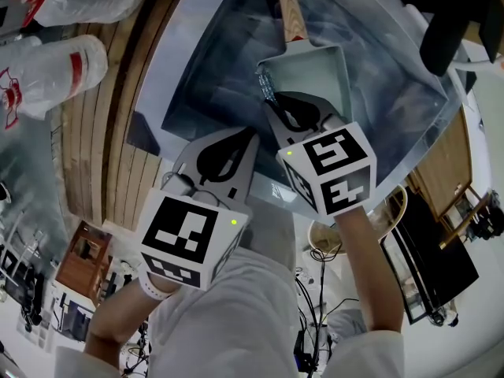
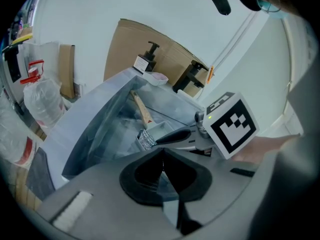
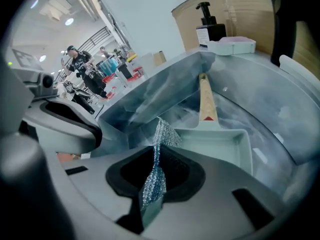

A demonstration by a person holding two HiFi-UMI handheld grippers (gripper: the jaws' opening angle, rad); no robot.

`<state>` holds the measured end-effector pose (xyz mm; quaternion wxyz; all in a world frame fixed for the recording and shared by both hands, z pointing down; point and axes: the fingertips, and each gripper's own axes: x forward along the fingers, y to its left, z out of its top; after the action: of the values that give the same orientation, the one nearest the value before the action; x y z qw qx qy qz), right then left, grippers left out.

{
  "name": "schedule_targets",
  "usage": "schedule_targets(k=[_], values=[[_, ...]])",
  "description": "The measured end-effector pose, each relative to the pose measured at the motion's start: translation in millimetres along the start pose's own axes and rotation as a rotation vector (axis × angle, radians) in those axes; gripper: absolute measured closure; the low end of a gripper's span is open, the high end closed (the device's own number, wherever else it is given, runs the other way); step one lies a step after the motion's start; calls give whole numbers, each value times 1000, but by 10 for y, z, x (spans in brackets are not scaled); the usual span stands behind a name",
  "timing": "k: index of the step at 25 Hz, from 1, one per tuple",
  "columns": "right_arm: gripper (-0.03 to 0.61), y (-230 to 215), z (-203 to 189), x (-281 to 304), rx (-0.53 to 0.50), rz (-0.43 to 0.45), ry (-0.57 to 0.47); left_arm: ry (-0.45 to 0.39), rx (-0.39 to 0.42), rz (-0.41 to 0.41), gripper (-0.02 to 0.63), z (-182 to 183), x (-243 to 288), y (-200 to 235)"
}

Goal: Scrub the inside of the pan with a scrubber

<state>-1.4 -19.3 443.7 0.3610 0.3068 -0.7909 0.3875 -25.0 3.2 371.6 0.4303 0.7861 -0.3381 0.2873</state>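
Observation:
A pale rectangular pan point(image 1: 315, 73) with a wooden handle point(image 1: 290, 10) lies in the steel sink point(image 1: 205, 61). My right gripper point(image 1: 272, 101) is shut on a silvery mesh scrubber point(image 1: 265, 85), which hangs over the pan's near-left corner. In the right gripper view the scrubber point(image 3: 159, 149) sticks up from between the jaws, just left of the pan point(image 3: 220, 146). My left gripper point(image 1: 252, 136) sits beside the right one over the sink's near rim, shut with nothing held. From the left gripper view the scrubber point(image 2: 145, 139) and pan point(image 2: 162, 130) lie ahead.
A black faucet point(image 1: 445, 22) hangs over the sink's right side. A pump bottle point(image 3: 209, 26) and a pink dish point(image 3: 232, 45) stand on the far rim. Plastic bags point(image 1: 55, 61) lie on the wooden counter point(image 1: 102, 132) to the left.

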Motion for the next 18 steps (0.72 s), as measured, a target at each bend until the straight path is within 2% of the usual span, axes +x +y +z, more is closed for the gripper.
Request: schedule_targets(k=[11,18], values=[[532,153,-449,-183,-4,44,92,-3,-6,4,609,-56,-64,16],[532,77,-181,-68,70,27,12,-7,-8,8,607,-75,-110,14]])
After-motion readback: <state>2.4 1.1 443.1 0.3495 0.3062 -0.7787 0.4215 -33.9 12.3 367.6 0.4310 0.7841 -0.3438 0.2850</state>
